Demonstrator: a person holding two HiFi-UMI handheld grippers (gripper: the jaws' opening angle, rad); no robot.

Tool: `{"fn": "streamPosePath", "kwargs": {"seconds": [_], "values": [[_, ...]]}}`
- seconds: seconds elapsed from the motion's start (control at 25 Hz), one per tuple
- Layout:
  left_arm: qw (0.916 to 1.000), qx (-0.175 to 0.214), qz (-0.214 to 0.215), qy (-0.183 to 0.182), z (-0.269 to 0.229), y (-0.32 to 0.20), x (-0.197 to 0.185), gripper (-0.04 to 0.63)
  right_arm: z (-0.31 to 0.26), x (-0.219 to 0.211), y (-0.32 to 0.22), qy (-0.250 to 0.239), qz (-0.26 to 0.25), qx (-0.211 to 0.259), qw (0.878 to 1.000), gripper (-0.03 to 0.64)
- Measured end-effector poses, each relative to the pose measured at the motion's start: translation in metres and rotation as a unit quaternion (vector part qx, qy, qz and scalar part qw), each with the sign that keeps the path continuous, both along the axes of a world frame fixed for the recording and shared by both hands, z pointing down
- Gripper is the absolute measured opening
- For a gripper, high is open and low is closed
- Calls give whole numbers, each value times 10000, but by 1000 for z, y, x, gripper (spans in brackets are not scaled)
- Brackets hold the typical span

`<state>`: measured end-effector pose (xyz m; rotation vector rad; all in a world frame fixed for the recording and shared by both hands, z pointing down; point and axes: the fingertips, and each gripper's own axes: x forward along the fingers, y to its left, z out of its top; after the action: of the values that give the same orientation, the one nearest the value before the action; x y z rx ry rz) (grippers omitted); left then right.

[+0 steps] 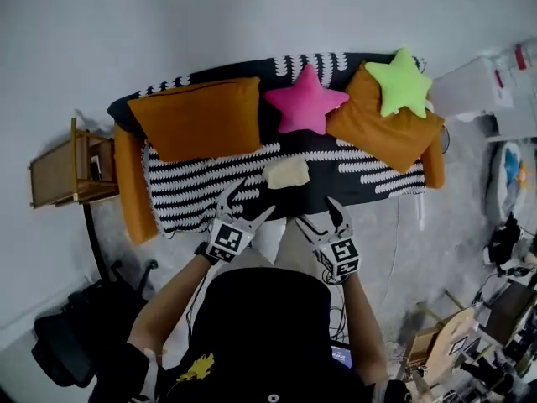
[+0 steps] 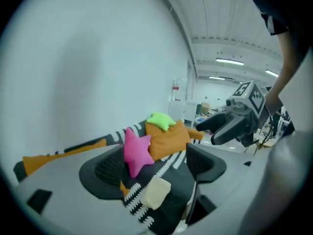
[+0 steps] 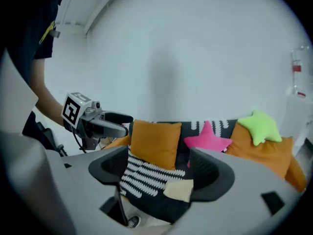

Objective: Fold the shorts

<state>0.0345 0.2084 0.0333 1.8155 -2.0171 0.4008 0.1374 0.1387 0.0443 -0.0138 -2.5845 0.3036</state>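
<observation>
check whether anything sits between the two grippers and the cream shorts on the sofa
Nothing visible does. The cream shorts lie alone on the striped blanket. The left gripper and right gripper hang on the near side of them, jaws apart and empty, with only open air between.

Person's head (image 1: 268, 317) covering floor (image 1: 168, 242) just before sofa (image 1: 130, 183). Shorts (image 1: 288, 173) on sofa seat showing too small to tell folds. Green star cushion (image 1: 401, 82) overlapping orange cushion (image 1: 386, 133) at sofa's right end. Clutter (image 1: 503, 250) right of sofa running off picture edge.
</observation>
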Motion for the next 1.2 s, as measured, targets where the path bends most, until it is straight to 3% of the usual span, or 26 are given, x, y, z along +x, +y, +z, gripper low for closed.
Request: {"fn": "streamPosePath", "kwargs": {"seconds": [0.16,0.28,0.36,0.48,0.68,0.76,0.96,1.08,1.2], "values": [[9969,604,-11,-512,-88,48,12,396,-98,26,56,-681,504,539,9949,399],[9938,899,-171,-629,-133,95,25,396,-158,49,105,-1344,896,855,9832,377],[9871,1419,-243,-699,-168,117,40,396,-181,68,127,-1592,1067,1068,9756,370],[9736,2079,-70,-941,-210,129,61,396,-191,99,142,-1565,1219,1545,9679,361],[9666,2178,189,-1340,-244,135,93,394,-209,137,126,-1842,1558,1502,9588,351],[9650,2284,82,-1282,-254,147,100,396,-215,146,116,-1892,1611,1551,9561,334],[9688,2128,-63,-1269,-261,177,101,396,-260,162,121,-2183,1795,1883,9406,314],[9731,1950,13,-1224,-258,184,103,394,-281,160,121,-2405,1739,2126,9310,291],[9724,1933,226,-1286,-262,184,115,393,-304,164,123,-2605,1791,2185,9232,268]]}}
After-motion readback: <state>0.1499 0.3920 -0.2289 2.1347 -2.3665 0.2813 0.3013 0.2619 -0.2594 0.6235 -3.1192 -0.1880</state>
